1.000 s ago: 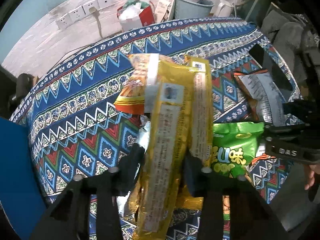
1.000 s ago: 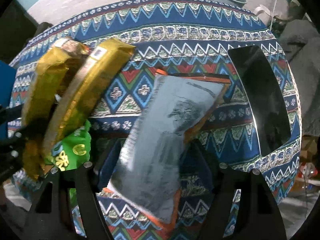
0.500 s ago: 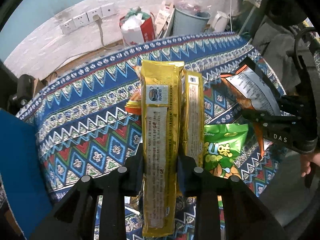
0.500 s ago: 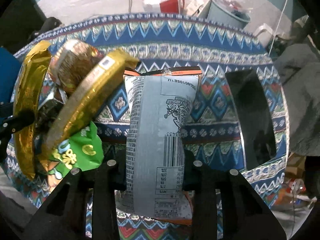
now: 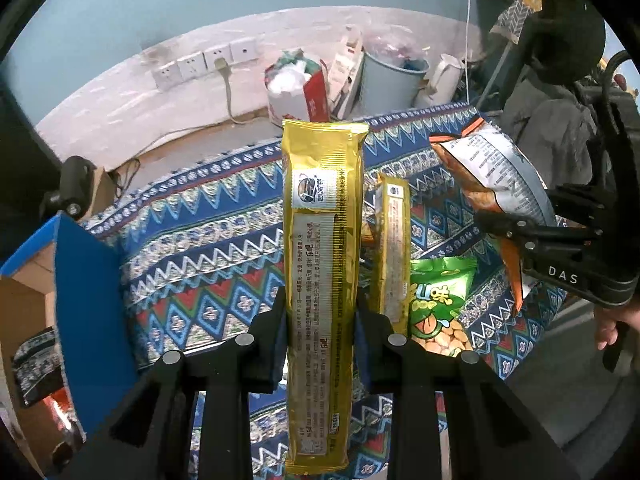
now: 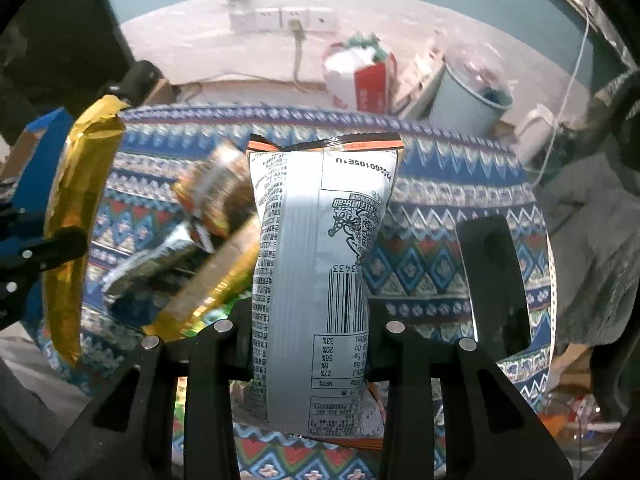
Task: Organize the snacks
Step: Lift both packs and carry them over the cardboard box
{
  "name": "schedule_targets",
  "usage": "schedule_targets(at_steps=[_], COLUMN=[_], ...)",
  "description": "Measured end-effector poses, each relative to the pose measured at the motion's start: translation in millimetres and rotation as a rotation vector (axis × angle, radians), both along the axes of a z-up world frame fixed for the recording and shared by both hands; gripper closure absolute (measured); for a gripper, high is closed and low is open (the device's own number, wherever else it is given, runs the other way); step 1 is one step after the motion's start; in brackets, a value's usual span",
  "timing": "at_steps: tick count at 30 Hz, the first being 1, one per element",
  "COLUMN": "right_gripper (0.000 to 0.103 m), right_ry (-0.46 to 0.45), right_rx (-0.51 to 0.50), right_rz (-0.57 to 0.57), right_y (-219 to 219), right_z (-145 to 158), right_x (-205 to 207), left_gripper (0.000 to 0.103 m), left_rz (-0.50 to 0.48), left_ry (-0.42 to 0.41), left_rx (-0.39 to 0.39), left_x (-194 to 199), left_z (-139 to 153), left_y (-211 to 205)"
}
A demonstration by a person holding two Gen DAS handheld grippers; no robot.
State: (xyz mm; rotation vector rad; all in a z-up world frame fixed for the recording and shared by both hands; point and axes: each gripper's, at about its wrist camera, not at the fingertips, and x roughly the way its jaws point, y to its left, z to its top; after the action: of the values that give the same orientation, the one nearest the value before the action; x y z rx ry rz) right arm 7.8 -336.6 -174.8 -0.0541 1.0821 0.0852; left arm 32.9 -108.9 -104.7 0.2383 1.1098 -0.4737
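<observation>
Snacks are held aloft, the gold packet (image 5: 322,280) clamped in the left claw (image 5: 320,324), the grey bag (image 6: 316,280) in the right claw (image 6: 310,332); both should be kept gripped firmly until lowered into the blue box (image 5: 92,300).

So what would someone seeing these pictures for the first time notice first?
A long gold snack packet held upright in the left gripper, and a silver chip bag pinched in the right gripper, both above a bright blue patterned tablecloth. A green peanut bag lies beneath.
</observation>
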Motion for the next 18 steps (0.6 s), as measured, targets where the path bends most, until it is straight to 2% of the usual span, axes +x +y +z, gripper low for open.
schedule_targets(at_steps=[5,18], right_gripper=[0.069,0.069], right_ry=[-0.047,-0.142], right_rx=[0.011,0.049], right_rz=[0.04,0.13], right_y=[24,72], right_z=[19,54], right_x=[-11,-2], left_gripper=[0.075,0.075], left_rz=[0.019,0.111], left_ry=[-0.038,-0.153], left_rx=[-0.004,-0.012], left_x=[-4,-8], left_z=[15,53], left_y=[14,62])
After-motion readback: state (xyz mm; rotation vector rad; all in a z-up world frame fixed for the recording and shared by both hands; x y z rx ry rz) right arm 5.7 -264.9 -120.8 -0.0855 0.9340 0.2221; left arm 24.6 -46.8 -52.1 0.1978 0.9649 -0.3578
